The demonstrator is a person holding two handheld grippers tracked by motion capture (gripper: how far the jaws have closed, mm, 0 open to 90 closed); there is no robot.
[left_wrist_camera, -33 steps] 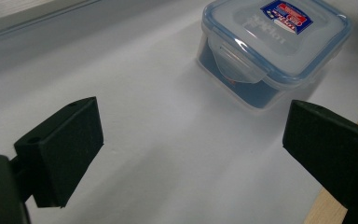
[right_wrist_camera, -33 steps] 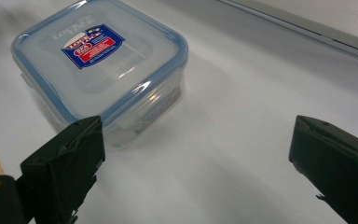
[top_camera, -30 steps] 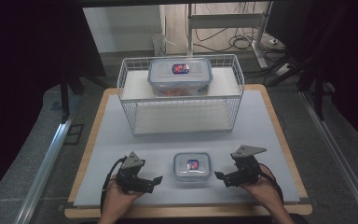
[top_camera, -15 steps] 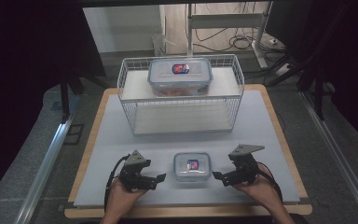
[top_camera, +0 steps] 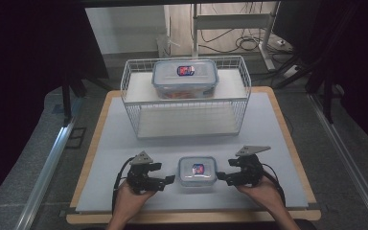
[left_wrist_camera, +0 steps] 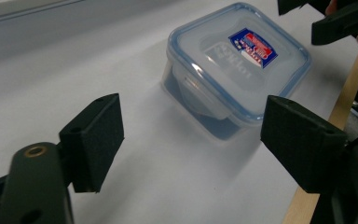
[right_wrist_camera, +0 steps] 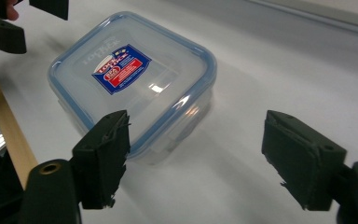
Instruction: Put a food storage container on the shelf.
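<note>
Both jaw pairs have just been narrowing, nothing between them; my left gripper (top_camera: 168,179) and right gripper (top_camera: 222,176) flank the box (top_camera: 197,171), ungrasped. Grasping remains.

Bright lit table, dark surroundings, soft shadows, glare on lid, blurred near fingers

Bare mat (top_camera: 120,143) beside small container (top_camera: 197,171); wire basket (top_camera: 187,103) blocks far side
</note>
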